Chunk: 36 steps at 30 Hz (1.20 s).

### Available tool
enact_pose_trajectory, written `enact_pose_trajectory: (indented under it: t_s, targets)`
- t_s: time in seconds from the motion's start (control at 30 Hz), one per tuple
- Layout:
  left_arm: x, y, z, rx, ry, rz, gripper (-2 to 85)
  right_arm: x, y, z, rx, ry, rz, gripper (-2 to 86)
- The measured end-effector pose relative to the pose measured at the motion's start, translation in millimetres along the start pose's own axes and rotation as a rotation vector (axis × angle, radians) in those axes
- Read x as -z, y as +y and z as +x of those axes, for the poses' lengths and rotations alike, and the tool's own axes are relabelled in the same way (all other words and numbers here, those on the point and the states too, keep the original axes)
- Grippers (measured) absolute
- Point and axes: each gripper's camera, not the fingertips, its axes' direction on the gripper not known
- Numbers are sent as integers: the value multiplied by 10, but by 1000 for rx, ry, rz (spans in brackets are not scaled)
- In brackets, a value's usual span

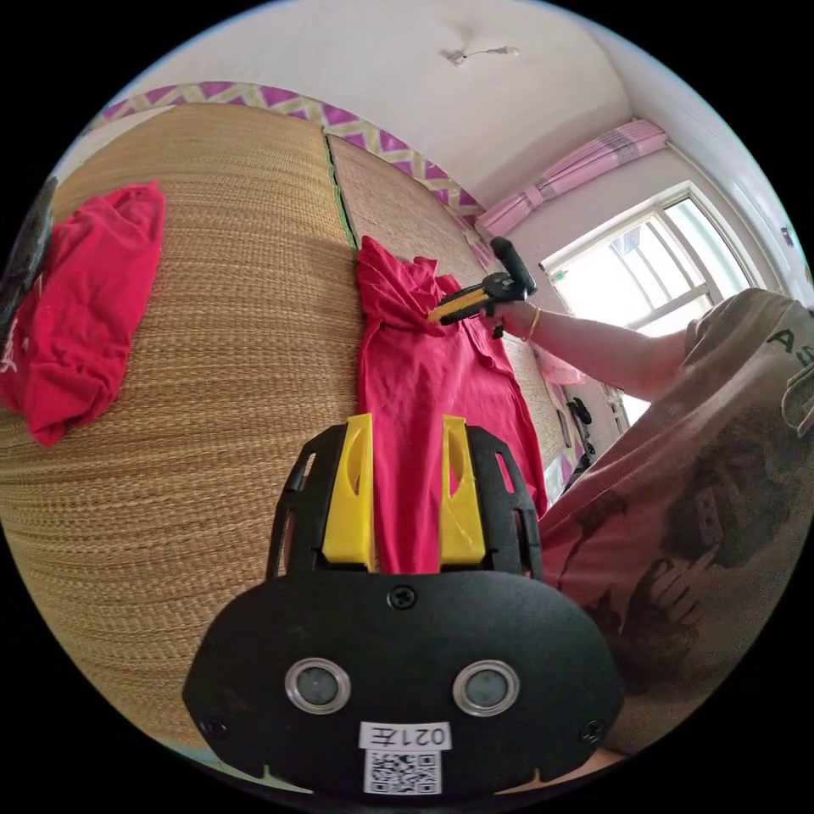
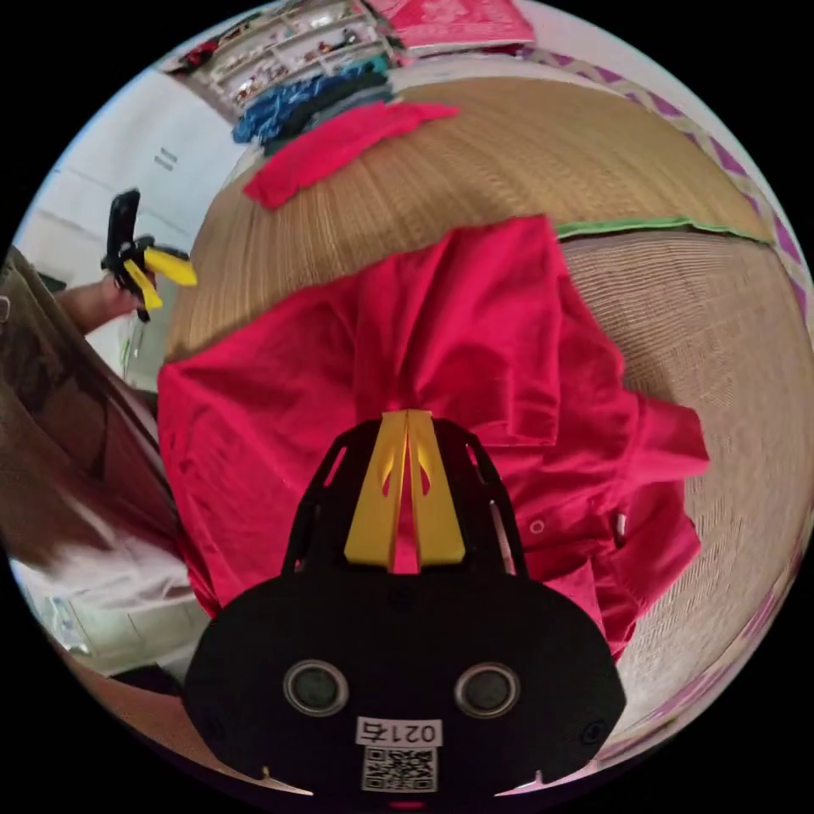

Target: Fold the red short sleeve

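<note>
- The red short sleeve lies rumpled on the mat; I judge no fold is made yet.
- The right gripper pinches its cloth.
- The left gripper is spread.

lower end of the red short sleeve hidden behind the left gripper body, fabric under the right gripper covered too, stuff on the far shelves too small and blurry to make out, dark object cut off at the left gripper view's edge
</note>
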Motion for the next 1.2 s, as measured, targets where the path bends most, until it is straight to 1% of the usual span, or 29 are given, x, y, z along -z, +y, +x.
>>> enact_pose_trajectory:
  t_s: [0.03, 0.1, 0.17, 0.2, 0.23, 0.27, 0.3, 0.37, 0.43, 0.47, 0.53, 0.57, 0.63, 0.67, 0.73, 0.77, 0.8, 0.83, 0.93, 1.0, 1.1, 1.2]
  targets:
    - [17, -1, 4, 1, 2, -5, 113, 51, 15, -82, -39, 42, 71, -4]
    - [48, -13, -2, 9, 5, -24, 113, -23, -3, -157, -88, 103, 126, -1]
    - [50, -48, 3, 9, 5, -38, 113, -370, -58, -179, -124, 135, 56, 2]
    - [55, -79, 37, -6, -18, -49, 114, -733, -74, -200, -133, 149, -54, 4]
    - [57, -96, 58, -17, -29, -56, 115, -920, -27, -278, -127, 158, -42, 6]
    - [65, -131, 103, -39, -45, -76, 118, -950, -3, -286, -174, 174, -25, 6]
    - [91, -160, 149, -56, -55, -90, 120, -1009, 26, -311, -254, 130, -33, 6]
    - [148, -190, 232, -87, -65, -114, 123, -961, 159, -564, -322, 145, 87, 8]
    - [206, -206, 328, -126, -74, -149, 124, -923, 382, -1094, -348, 113, 169, 6]
    - [232, -199, 409, -166, -96, -184, 124, -921, 453, -1258, -355, 109, 186, 5]
    - [232, -154, 539, -242, -136, -263, 123, -982, 788, -1968, -382, 48, 236, 3]
    - [240, -98, 612, -286, -165, -305, 122, -1020, 887, -2143, -401, 31, 241, 4]
    - [279, -5, 676, -313, -184, -342, 120, -1244, 1354, -2845, -511, 2, 248, 13]
    - [315, 58, 688, -298, -182, -354, 123, -1311, 1489, -3018, -556, 24, 244, 16]
    - [379, 165, 696, -247, -167, -343, 130, -1590, 2062, -3685, -747, 162, 226, 41]
    - [397, 242, 709, -210, -152, -337, 135, -1669, 2210, -3838, -793, 187, 223, 48]
    - [392, 326, 733, -173, -140, -336, 141, -1845, 2496, -4108, -885, 201, 214, 61]
    - [382, 368, 746, -155, -130, -339, 144, -2026, 2768, -4351, -971, 196, 216, 72]
    - [329, 564, 813, -69, -113, -330, 147, -2497, 3305, -4823, -1135, 141, 231, 91]
    - [380, 607, 898, -52, -154, -276, 140, -2801, 3520, -5031, -1187, 99, 230, 102]
    - [429, 552, 949, -3, -150, -272, 138, -3317, 3760, -5265, -1270, -42, 283, 120]
    - [452, 551, 1094, 12, -162, -312, 138, -3867, 3819, -5426, -1313, -163, 302, 133]
